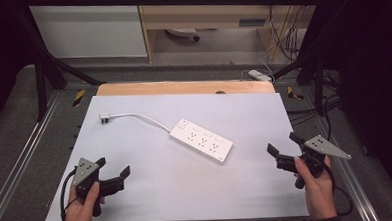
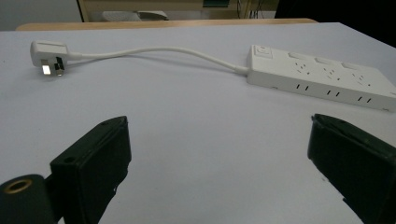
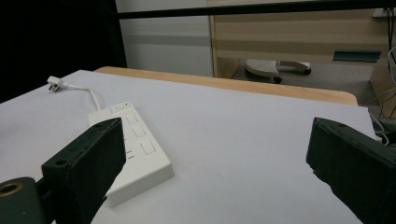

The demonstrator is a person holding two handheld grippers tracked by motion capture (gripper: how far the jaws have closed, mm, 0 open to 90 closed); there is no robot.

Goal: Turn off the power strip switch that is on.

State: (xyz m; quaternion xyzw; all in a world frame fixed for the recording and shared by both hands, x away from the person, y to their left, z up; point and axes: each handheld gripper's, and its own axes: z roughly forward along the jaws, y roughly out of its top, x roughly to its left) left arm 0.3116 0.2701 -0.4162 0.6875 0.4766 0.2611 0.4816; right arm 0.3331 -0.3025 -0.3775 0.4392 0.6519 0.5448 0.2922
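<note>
While both grippers gape, power strip (image 1: 201, 140) lies between.

No readable text, label or number shows anywhere.

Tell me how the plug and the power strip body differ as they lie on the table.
The plug is small and compact, while the power strip body is a long flat block. The plug shows bare metal prongs; the power strip body shows rows of socket holes and a switch at its cable end. The plug lies toward the far left of the table, the power strip body near the middle. Both are white, joined by one cable.
</note>
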